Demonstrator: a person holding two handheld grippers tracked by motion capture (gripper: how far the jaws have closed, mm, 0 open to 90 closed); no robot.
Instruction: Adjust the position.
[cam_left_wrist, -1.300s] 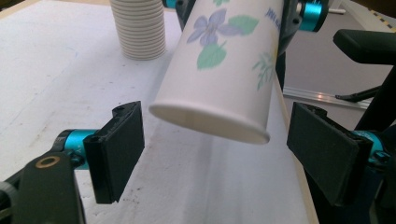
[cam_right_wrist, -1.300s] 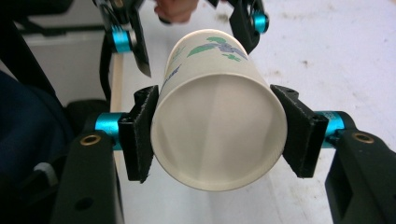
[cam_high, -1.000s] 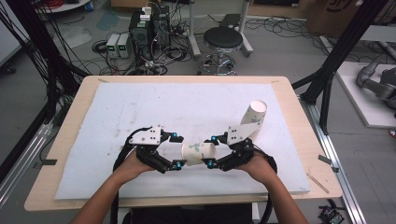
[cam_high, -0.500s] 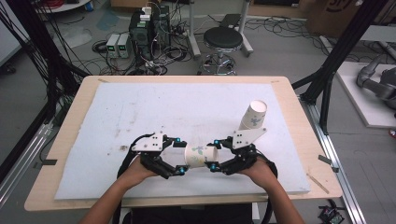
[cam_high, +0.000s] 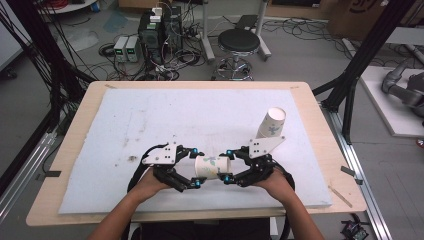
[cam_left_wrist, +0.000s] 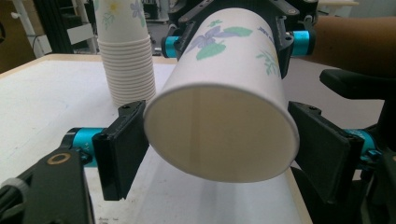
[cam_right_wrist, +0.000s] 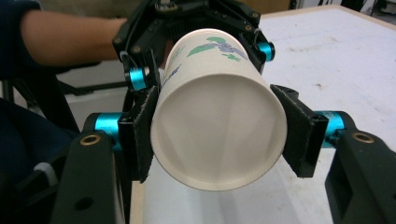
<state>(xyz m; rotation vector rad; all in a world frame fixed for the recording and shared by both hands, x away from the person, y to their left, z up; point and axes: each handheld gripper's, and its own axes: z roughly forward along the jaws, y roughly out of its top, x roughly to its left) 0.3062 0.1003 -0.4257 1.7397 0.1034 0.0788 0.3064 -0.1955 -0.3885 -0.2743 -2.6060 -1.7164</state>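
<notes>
High view, white floral paper cup (cam_high: 210, 166), sideways

A: what do those handheld grippers look like?

B: the left gripper (cam_high: 192, 169) and right gripper (cam_high: 229, 166) are both black, with flat black pads (cam_left_wrist: 122, 151), teal cylinders (cam_right_wrist: 108, 124) at the jaw bases, brass-ringed screw holes, a grey three-cornered plate (cam_high: 161, 154) on top, and black cables trailing. One dark blue sleeve (cam_right_wrist: 11, 28) too.

- Foam mat (cam_high: 150, 120): far and left parts bare, open for passage.
- Stack of paper cups (cam_high: 270, 123): obstacle near right edge, just beyond right gripper (cam_high: 231, 165).
- Paper cup (cam_high: 210, 166): spans gap between both grippers near front edge.
</notes>
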